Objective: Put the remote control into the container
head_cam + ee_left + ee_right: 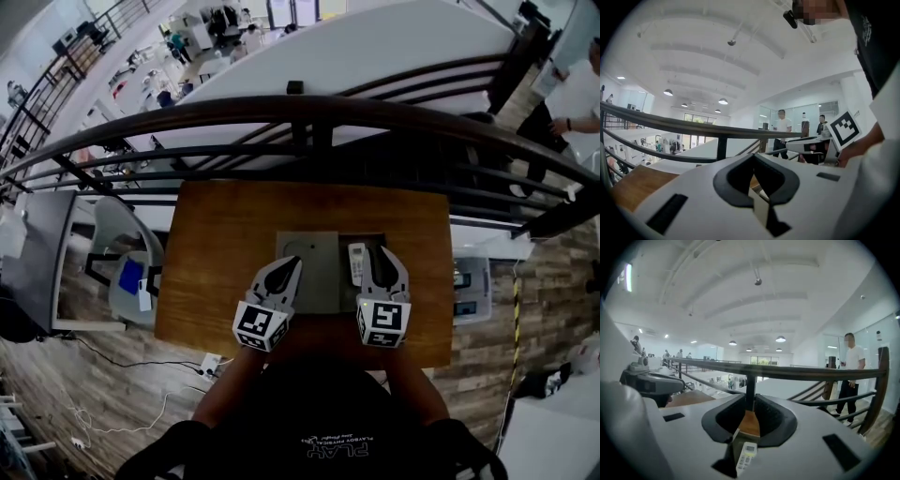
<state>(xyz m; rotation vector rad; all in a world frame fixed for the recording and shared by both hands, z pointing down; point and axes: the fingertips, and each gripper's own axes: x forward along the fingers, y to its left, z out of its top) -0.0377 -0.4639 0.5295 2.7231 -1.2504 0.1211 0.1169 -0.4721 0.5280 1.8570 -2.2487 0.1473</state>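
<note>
1. The grey container (321, 274) sits on a wooden table (220, 253). A dark railing (309, 109) crosses just beyond the table on the container's far side.
2. Well to the left of the container, past the table's edge, is a grey chair (120, 246). Beyond the railing, to the container's right, a person (853, 376) in a white shirt is standing.
3. Both claws hang over the near half of the container. The left claw (296, 263) is over the left part and the right claw (382, 253) over the right part.
4. The remote control (357, 263) lies inside the right part of the container, just left of the right claw's jaws. I cannot tell whether it touches them.
5. Its long axis runs from the person towards the railing. In the right gripper view the remote control (746, 456) has its small display at the far end, towards the railing.
6. The right claw (749, 401) has its jaws a narrow slit apart and clamped on nothing; the remote control shows below, through the gap behind the tips.
7. The left claw (753, 157) has its tips together and holds nothing.
8. The claws and their marker cubes cover the container's near edge. The remote control's buttons are too small to read. The left gripper view shows only a pale strip under the jaws, which I cannot identify.
</note>
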